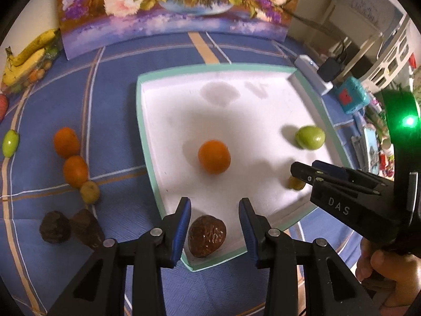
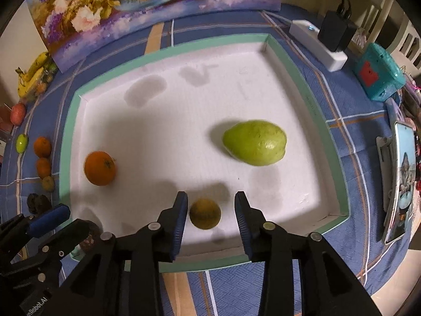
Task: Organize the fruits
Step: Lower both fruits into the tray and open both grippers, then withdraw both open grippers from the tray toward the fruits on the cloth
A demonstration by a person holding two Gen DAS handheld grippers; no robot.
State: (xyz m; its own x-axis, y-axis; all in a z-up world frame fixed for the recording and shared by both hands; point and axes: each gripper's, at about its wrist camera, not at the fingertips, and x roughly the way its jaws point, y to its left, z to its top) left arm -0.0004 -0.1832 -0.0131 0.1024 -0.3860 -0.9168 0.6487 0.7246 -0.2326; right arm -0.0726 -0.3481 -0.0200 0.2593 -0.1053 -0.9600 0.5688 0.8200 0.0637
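A white tray with a teal rim (image 1: 140, 121) (image 2: 67, 142) lies on the blue cloth. In it are an orange (image 1: 214, 156) (image 2: 100, 168), a green guava (image 1: 309, 137) (image 2: 254, 142), a small yellow-brown fruit (image 2: 205, 213) (image 1: 295, 183) and a brown wrinkled fruit (image 1: 207, 235) in the near corner. My left gripper (image 1: 214, 212) is open, its fingers either side of the brown fruit without touching it. My right gripper (image 2: 211, 209) is open around the small yellow-brown fruit, apart from it.
On the cloth left of the tray lie two oranges (image 1: 67, 142), a small yellow fruit (image 1: 89, 191), two dark brown fruits (image 1: 55, 227) and a small green fruit (image 1: 10, 143). Bananas (image 1: 26, 55) lie far left. A flower painting (image 1: 173, 8), a power strip (image 2: 317, 43) and a teal box (image 2: 377, 75) stand behind.
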